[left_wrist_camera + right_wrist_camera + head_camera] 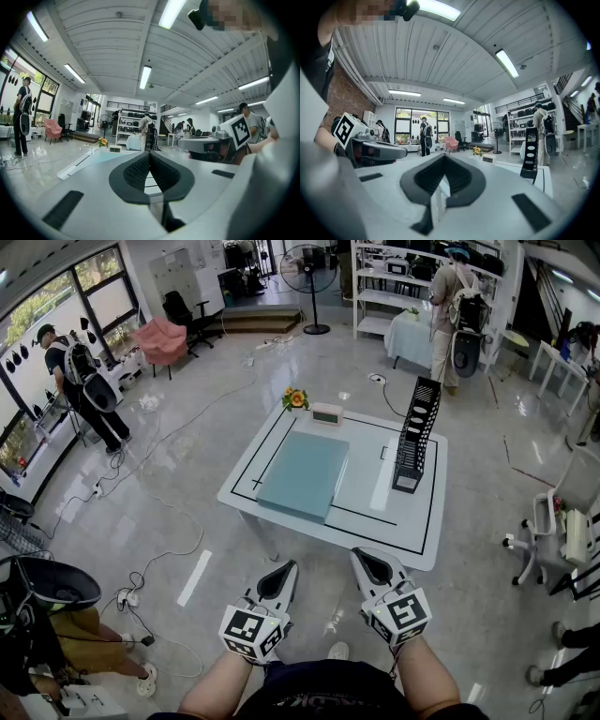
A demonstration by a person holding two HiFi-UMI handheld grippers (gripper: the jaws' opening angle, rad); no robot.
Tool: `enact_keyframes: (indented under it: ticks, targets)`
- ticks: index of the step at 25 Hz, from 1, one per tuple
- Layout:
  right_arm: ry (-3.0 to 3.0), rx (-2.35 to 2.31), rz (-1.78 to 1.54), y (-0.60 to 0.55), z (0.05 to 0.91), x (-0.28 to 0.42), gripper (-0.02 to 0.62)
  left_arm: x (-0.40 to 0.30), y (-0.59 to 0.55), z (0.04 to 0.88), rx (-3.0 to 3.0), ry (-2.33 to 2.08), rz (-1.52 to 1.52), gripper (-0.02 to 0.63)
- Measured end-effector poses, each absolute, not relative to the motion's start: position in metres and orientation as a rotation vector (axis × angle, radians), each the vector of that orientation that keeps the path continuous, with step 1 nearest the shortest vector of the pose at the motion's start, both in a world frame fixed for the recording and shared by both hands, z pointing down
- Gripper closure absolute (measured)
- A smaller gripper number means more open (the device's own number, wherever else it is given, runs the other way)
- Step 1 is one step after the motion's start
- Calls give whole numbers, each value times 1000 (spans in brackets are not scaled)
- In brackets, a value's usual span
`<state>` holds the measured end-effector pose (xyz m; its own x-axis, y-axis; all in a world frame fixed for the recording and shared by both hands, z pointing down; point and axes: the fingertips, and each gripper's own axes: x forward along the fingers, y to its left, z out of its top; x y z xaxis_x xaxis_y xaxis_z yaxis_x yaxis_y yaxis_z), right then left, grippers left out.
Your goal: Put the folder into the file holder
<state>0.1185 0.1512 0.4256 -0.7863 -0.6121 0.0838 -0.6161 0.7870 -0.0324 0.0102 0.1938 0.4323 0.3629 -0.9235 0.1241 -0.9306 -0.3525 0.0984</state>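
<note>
Folder [305, 474] lies flat on the desk [412, 535], untouched, file holder [415, 435] upright at its 3 o'clock; left tool [290, 567] and right tool [359, 556], both pressed together and empty, hang at 6 o'clock, so the reach seems not yet begun: next, spread one toward the folder's edge.

The small white box [327, 413] at the far edge of the table [403, 526] has a display too small to read. In the left gripper view the file holder [152, 138] merges with the person [145, 123] behind it, so its slots cannot be made out. The white chair [548, 521] at the right and the wearer's forearm [225, 681] at the near edge are both cut off by the picture.
</note>
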Motion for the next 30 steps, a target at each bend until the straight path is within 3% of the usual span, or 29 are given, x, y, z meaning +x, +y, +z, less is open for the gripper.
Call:
enact_keyframes:
  ticks: [23, 25, 26, 28, 29, 30]
  targets:
    - [-2999, 837, 80, 138, 411, 129, 576, 24, 172, 418, 2443, -1787, 46, 585]
    - [-3015, 821, 86, 134, 409, 126, 536, 22, 169, 415, 2451, -1787, 40, 537]
    - [-3032, 816, 100, 132, 406, 124, 499, 21, 167, 414, 2459, -1784, 36, 489]
    - [-3074, 815, 161, 126, 401, 122, 365, 19, 161, 413, 2475, -1782, 39, 312]
    - [-3090, 822, 196, 122, 400, 121, 308, 17, 158, 414, 2477, -1785, 47, 270]
    - [-3101, 832, 226, 117, 399, 121, 303, 15, 155, 415, 2477, -1785, 54, 251]
